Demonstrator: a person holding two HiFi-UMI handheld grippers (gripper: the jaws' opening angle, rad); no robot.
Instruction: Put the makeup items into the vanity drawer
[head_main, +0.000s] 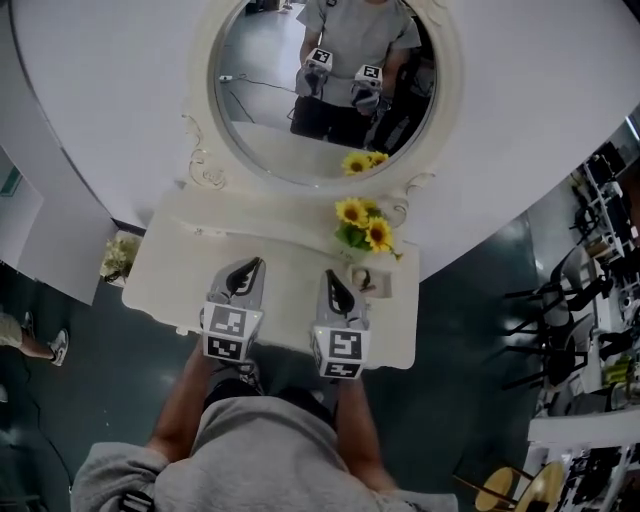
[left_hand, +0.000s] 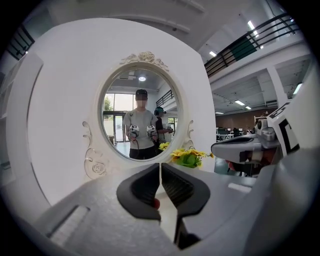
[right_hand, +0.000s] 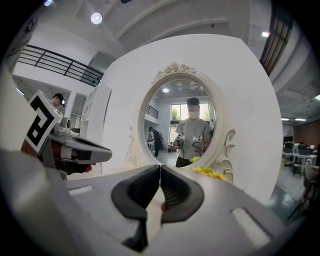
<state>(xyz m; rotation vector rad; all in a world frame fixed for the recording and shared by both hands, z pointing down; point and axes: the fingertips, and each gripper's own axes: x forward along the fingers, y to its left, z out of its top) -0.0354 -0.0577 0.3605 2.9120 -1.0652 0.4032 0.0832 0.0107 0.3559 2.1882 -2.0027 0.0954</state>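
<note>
Currently left gripper (left_hand: 160, 172) and right gripper (right_hand: 160, 175) are hovering clenched, empty, over the vanity top (head_main: 200, 255); small makeup item (head_main: 366, 282) is sitting by sunflowers (head_main: 362, 225), right edge. Reaching risks toppling them.

No readable words, brands or numbers.
Only black-and-white square markers (head_main: 226, 322) show, on the left gripper (head_main: 254, 266) and the right gripper (head_main: 332, 276); they are coded patterns and spell out nothing.

The vanity (head_main: 290, 288) and its scrolled mirror frame (head_main: 205, 170) are cream-white; the sunflowers (head_main: 362, 222) yellow over green leaves; the left gripper (head_main: 256, 263) and right gripper (head_main: 330, 274) pale grey, with black pads (left_hand: 145, 189) and black-and-white square markers
</note>
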